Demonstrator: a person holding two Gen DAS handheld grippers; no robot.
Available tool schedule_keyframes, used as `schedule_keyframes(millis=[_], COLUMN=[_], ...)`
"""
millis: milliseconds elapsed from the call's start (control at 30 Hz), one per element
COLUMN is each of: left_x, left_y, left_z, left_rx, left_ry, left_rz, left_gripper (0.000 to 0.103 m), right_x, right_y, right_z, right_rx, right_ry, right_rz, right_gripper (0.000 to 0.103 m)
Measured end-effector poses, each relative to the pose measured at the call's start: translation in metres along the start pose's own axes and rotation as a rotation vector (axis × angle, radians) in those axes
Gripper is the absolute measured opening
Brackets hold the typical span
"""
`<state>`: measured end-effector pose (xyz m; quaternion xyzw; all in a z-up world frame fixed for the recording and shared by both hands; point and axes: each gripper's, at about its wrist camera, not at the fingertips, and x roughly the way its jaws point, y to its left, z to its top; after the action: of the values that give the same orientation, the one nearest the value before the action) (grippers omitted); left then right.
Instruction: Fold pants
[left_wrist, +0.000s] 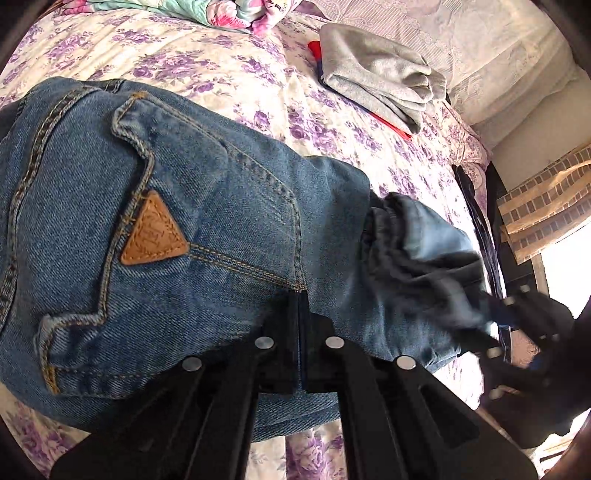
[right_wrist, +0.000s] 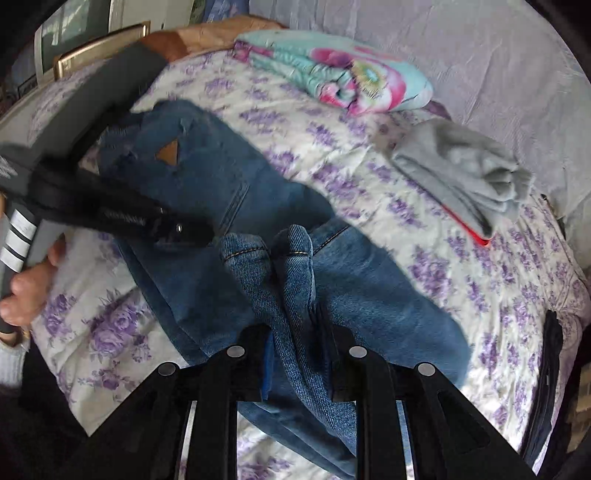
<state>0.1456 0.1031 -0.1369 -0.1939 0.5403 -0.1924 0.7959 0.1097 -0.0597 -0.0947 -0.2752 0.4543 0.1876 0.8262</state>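
Blue denim pants (left_wrist: 207, 221) lie on the flowered bedspread, back pocket with a tan triangular patch (left_wrist: 153, 232) facing up. My left gripper (left_wrist: 300, 314) is shut on a thin edge of the denim near the pocket seam. In the right wrist view the pants (right_wrist: 221, 192) stretch across the bed, and my right gripper (right_wrist: 295, 350) is shut on a bunched fold of denim (right_wrist: 291, 266). The left gripper (right_wrist: 177, 225) shows there at the left, resting on the pants. The right gripper (left_wrist: 517, 332) shows blurred at the lower right of the left wrist view.
A folded grey garment (left_wrist: 380, 77) (right_wrist: 465, 173) with a red edge lies on the bedspread (left_wrist: 221, 66) beyond the pants. A folded floral cloth (right_wrist: 343, 70) lies further back. A dark item (right_wrist: 546, 387) sits at the bed's right edge.
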Motion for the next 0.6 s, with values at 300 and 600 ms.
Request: schedule_keyframes(millis=[300, 600], left_x=[0.003, 0.005], left_y=[-0.005, -0.005], left_z=[-0.001, -0.002], left_rx=[0.024, 0.030], left_ry=[-0.008, -0.016], left_rz=[0.020, 0.028], left_gripper=[0.002, 0.002], right_x=[-0.033, -0.027], right_y=[-0.010, -0.042], right_z=[-0.017, -0.025], right_rx=[0.157, 0.327], right_ry=[-0.007, -0.069], right_rz=[0.296, 0.304], right_gripper=[0.082, 0.003])
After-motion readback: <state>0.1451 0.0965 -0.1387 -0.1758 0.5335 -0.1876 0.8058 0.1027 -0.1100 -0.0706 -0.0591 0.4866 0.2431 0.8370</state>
